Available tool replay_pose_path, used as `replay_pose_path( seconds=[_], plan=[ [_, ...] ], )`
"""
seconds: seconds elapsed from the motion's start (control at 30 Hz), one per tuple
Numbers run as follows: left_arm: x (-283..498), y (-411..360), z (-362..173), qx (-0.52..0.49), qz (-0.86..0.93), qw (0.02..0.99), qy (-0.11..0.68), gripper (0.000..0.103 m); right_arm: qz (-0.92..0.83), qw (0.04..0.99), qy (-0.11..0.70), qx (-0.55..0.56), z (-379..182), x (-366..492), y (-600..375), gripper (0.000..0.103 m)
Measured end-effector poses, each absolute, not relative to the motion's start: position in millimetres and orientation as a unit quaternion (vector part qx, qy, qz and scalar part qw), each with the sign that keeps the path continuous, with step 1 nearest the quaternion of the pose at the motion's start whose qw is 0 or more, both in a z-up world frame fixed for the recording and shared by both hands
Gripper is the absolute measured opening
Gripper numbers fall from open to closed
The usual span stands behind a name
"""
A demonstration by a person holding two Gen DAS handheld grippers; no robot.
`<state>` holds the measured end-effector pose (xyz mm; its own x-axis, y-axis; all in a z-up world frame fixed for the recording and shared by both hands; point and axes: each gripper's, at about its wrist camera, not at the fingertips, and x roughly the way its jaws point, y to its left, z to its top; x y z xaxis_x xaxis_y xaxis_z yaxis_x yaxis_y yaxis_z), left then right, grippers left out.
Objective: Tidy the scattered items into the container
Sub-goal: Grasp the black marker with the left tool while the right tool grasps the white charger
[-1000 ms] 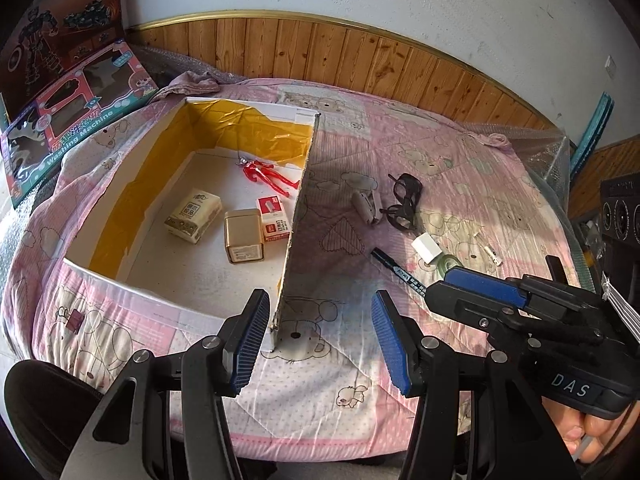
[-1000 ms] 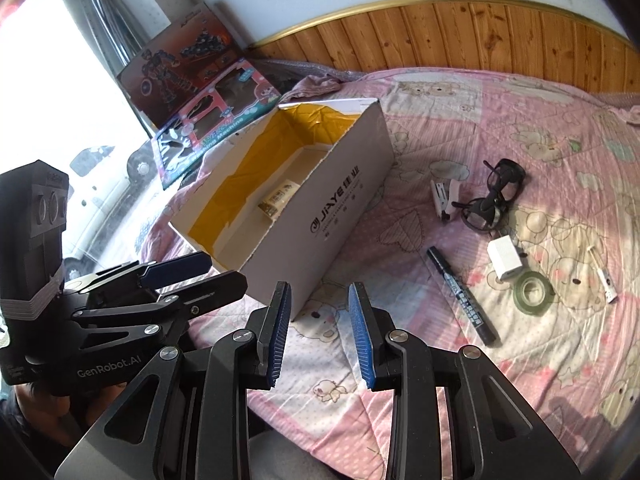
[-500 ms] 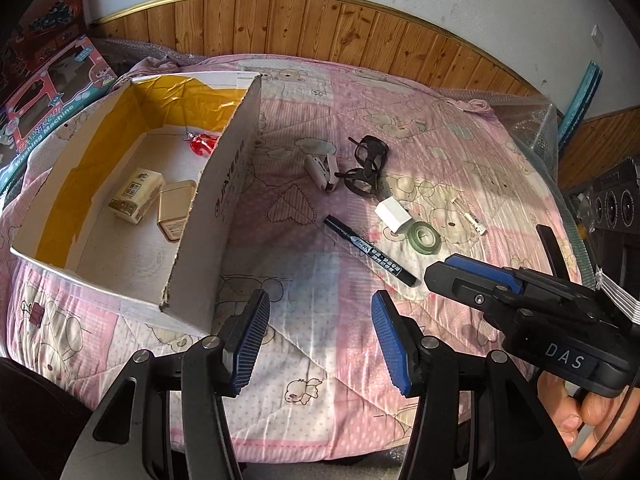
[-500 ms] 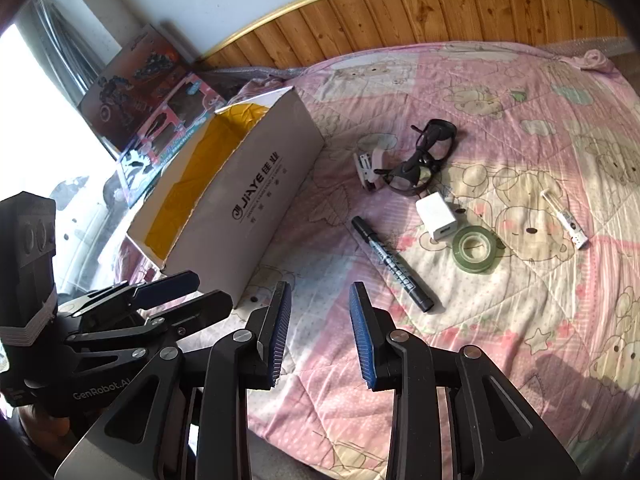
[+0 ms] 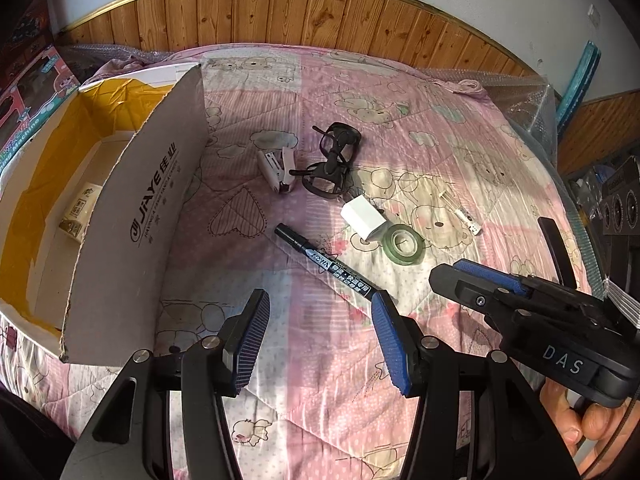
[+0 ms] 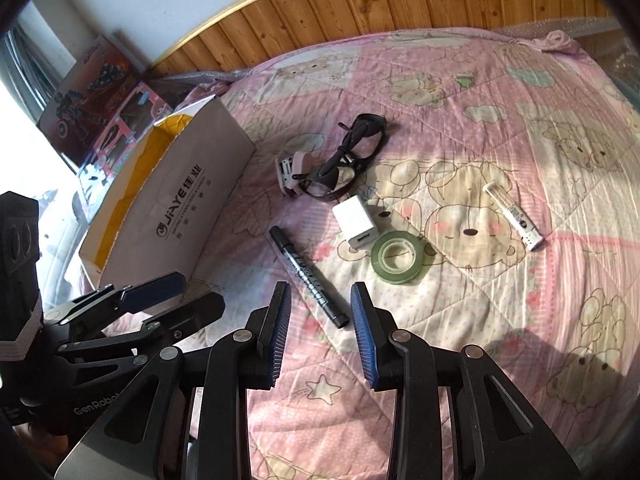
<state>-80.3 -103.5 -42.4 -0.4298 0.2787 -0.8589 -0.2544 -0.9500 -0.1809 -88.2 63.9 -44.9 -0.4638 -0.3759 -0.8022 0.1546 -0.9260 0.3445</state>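
An open cardboard box (image 5: 136, 208) with yellow tape inside stands at the left on the pink quilt. To its right lie a pink stapler (image 5: 276, 170), black glasses (image 5: 332, 160), a white charger (image 5: 363, 218), a green tape roll (image 5: 404, 242), a black marker (image 5: 328, 264) and a small white tube (image 5: 460, 212). My left gripper (image 5: 320, 312) is open and holds nothing, hovering just short of the marker's near end. My right gripper (image 6: 320, 300) is open too, with the marker (image 6: 308, 276) running up to the gap between its fingers, the tape roll (image 6: 396, 256) and charger (image 6: 356, 226) beyond.
A small yellowish pack (image 5: 80, 212) lies in the box. Toy boxes (image 6: 100, 92) lean against the wall at the far left. Wood panelling (image 5: 320, 12) backs the bed, bubble wrap (image 5: 528, 100) edges its right side, and black speaker gear (image 5: 620, 204) stands further right.
Both grippers have swung right, away from the box and closer to the scattered items. The marker now lies just ahead of both. Neither gripper has changed its opening.
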Motion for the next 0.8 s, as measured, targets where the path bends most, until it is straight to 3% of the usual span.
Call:
replay_pose_path(
  seconds=[0.6,0.8],
  plan=[
    [-140.2,-84.4,-117.7,-0.574,0.803,0.134,-0.084,0.055,-0.839,0.194,0.002,0.509,-95.8,-168.8,46.1,0.038],
    [-152.4,-74.4,-134.9,-0.566,0.813,0.119,-0.063,0.055,-0.823,0.207,0.004,0.529,-119.1,-186.9,43.6,0.039]
  ],
)
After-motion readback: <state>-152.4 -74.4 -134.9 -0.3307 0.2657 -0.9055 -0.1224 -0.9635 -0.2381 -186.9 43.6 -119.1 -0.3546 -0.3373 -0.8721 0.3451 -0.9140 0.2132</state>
